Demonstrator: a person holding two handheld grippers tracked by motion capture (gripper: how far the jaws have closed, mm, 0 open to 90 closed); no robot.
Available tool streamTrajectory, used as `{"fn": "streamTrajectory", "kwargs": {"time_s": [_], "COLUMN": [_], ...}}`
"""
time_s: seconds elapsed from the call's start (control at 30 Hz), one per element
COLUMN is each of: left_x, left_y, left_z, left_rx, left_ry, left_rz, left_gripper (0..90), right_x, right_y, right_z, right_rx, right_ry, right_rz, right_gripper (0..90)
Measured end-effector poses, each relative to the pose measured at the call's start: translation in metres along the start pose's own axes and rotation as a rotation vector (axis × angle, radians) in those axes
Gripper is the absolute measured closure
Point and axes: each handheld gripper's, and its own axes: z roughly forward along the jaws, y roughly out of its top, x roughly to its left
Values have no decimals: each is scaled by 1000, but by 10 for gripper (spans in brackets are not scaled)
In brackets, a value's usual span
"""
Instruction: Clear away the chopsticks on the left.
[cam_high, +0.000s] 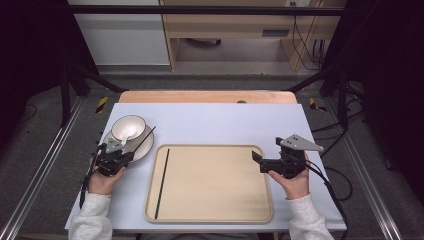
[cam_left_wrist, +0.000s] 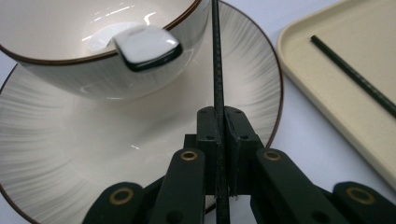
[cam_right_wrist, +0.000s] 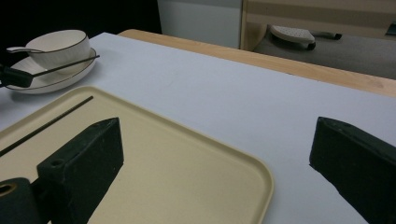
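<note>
Pale worktop (cam_high: 210, 120), beige tray (cam_high: 210, 210) holding one black chopstick (cam_high: 162, 182) along its left side, plate (cam_left_wrist: 70, 154) with bowl (cam_high: 128, 126) and spoon (cam_left_wrist: 147, 46), right gripper (cam_high: 257, 157) over the tray — fingers wide apart, left gripper (cam_left_wrist: 219, 121) — fingers clamped on second chopstick (cam_left_wrist: 216, 70) lying across the plate.

Glossy ceramic bowl (cam_left_wrist: 93, 51), matt black chopstick (cam_left_wrist: 217, 70), smooth matt tray (cam_high: 210, 185)
</note>
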Motion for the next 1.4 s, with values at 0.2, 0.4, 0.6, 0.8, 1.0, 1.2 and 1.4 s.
{"fn": "streamTrajectory", "kwargs": {"time_s": [0.2, 0.4, 0.6, 0.8, 1.0, 1.2, 1.4], "left_x": [-11, -24, -37, -52, -66, -79, -91], "left_y": [7, 12, 16, 19, 20, 19, 20], "left_z": [-8, -17, -25, -35, -44, -49, -53], "left_rx": [-32, -66, -92, -124, -149, -170, -203], "left_ry": [-14, -12, -12, -21, -23, -15, -7], "left_rz": [-6, -26, -34, -44, -73, -90, -113], "left_gripper": [849, 850, 850, 850, 850, 850, 851], "right_x": [-1, -2, -3, -3, -3, -3, -3], "right_y": [1, 2, 2, 2, 2, 2, 2], "right_z": [-2, -4, -5, -5, -6, -6, -6], "right_rx": [-3, -12, -17, -15, -15, -18, -21], "right_ry": [-5, -9, -12, -15, -15, -15, -14], "right_rz": [-1, 3, 4, 2, 5, 6, 6], "right_gripper": [29, 29, 28, 28, 28, 28, 27]}}
